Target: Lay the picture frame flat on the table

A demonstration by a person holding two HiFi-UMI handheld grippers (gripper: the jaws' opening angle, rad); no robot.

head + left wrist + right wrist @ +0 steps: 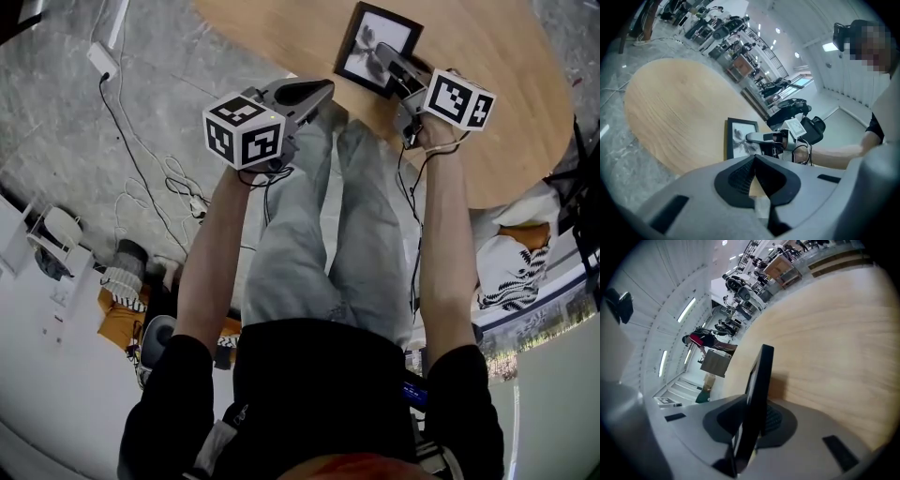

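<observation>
one picture frame (378,47) here, a thin black rectangular moulding with square corners around a grey monochrome print, face turned up toward the head camera, its longer sides running away from the person and leaning a touch to the right. it sits over the near part of the table (487,112), close to the rim; whether its back lies fully on the wood, can't tell. in the right gripper view the frame (759,394) shows edge-on, a narrow dark slab casting a soft shadow on the boards. the right gripper (389,70) is pinching it: the two ribbed dark pads close on either side of that near edge (752,420). the left gripper (323,89) hangs just off the table's near rim, above the person's grey trouser legs, its pads pressed together on nothing (755,161). two grippers in all, smooth grey plastic shells, each carrying one white cube with black square markers. one table, rounded, pale wood with a long flowing grain. below it, a grey marbled floor (75,141).
</observation>
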